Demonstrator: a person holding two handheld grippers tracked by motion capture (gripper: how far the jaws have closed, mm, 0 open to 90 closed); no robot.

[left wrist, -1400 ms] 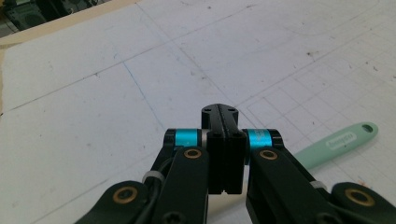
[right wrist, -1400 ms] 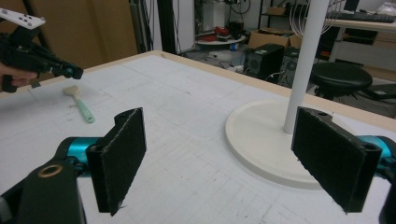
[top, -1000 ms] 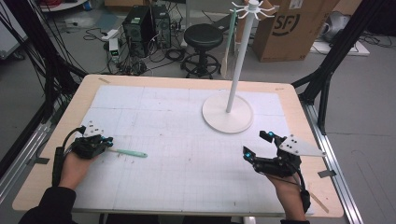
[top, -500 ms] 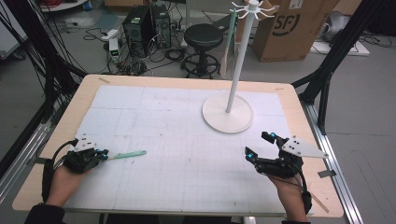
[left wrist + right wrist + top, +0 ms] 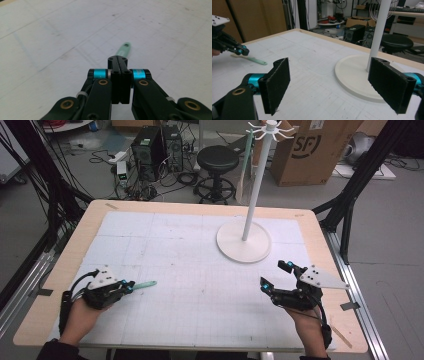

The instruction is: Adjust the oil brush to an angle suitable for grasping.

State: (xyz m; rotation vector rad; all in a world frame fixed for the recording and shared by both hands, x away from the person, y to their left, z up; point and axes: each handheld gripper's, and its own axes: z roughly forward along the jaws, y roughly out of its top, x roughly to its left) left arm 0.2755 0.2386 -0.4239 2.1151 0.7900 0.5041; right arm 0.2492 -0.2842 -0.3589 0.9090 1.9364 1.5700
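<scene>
Pale green flat stick, hole at its far end, laid on the desk, clamped by the left tool; right tool held wide apart

Matt white gridded mat on a pale wooden table; smooth mint plastic tool; glossy white stand; black gripper with rough foam-like pads, shiny teal metal collars, brass-coloured rivets; cardboard box behind
</scene>
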